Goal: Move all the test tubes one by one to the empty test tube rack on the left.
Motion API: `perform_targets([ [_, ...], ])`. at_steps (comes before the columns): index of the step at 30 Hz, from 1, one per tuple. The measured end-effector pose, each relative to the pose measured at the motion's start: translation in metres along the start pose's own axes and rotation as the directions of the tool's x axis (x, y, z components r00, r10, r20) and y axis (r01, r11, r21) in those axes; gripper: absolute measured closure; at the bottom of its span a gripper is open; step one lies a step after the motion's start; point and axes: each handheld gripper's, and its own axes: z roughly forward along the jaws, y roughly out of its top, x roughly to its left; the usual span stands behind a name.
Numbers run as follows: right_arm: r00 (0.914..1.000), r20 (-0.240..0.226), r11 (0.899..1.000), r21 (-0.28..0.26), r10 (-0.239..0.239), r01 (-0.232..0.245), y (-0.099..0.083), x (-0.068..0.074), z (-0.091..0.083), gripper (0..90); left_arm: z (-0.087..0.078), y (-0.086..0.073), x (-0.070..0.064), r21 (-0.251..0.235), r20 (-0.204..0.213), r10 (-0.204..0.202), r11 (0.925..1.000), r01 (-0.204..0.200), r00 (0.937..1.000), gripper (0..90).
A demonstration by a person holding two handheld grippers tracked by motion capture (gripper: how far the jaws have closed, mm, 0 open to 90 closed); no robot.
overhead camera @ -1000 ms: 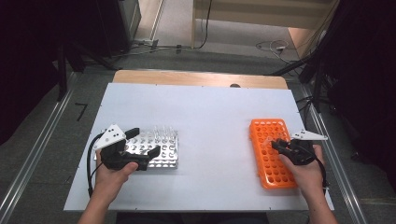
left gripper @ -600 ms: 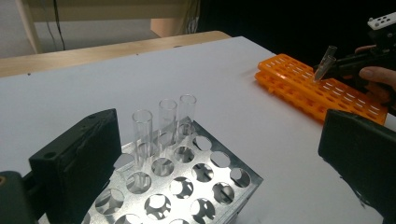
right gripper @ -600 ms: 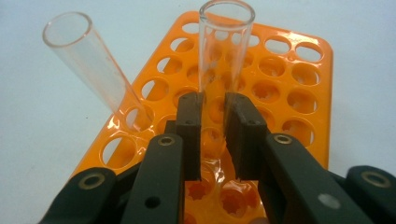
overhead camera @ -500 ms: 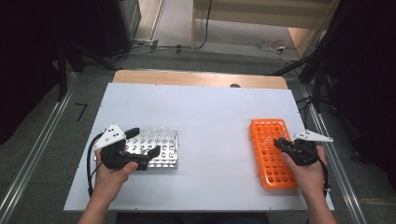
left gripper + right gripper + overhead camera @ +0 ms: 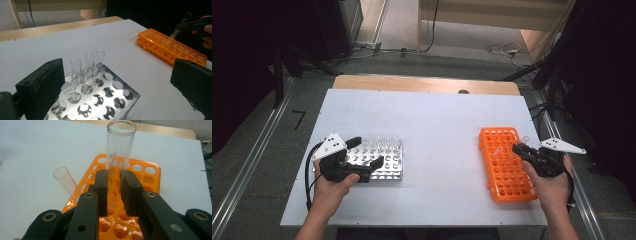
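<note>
No brand, label or readable writing appears on any item. A white desk (image 5: 437,130) carries two racks. Near its left edge lies a metal rack (image 5: 379,157), a shiny perforated plate with round holes; three clear glass tubes (image 5: 87,68) stand upright in a row along its far side, each open at the top and seemingly empty. Near the right edge lies an orange plastic rack (image 5: 504,162), a long grid of round holes. One clear tube (image 5: 67,182) leans tilted in a hole of this rack, just beside the right hand-held gripper.

The right hand-held gripper (image 5: 114,192) has its two black jaws drawn narrow onto a second clear tube (image 5: 120,150), which stands upright between them directly over the orange rack; its open rim rises well above the jaw tips, and its lower end sits at the level of the holes. Whether that end is seated in a hole cannot be told.

The left hand-held gripper (image 5: 362,160) has its jaws spread wide and holds nothing; it lies over the near left part of the metal rack, with the three standing tubes beyond the jaw tips.
</note>
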Motion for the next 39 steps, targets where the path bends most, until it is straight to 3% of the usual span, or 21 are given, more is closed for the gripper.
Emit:
perform_targets([
  [11,0.9989,-0.027,0.999,-0.033,-0.038,0.037,0.014,0.011,-0.019,73.7,-0.001,0.002,-0.001,-0.001,0.000,0.007,1.0000,-0.007,1.0000,0.0],
  [23,0.9926,-0.088,0.995,-0.065,-0.083,0.078,0.028,0.037,-0.031,73.7,-0.001,0.003,-0.005,-0.006,0.010,0.013,0.9999,-0.013,0.9999,0.0],
  [39,0.9704,-0.195,0.989,-0.071,-0.143,0.132,0.032,0.073,-0.022,73.7,0.004,0.006,-0.016,-0.001,0.035,0.035,0.9994,-0.035,0.9988,0.0],
])
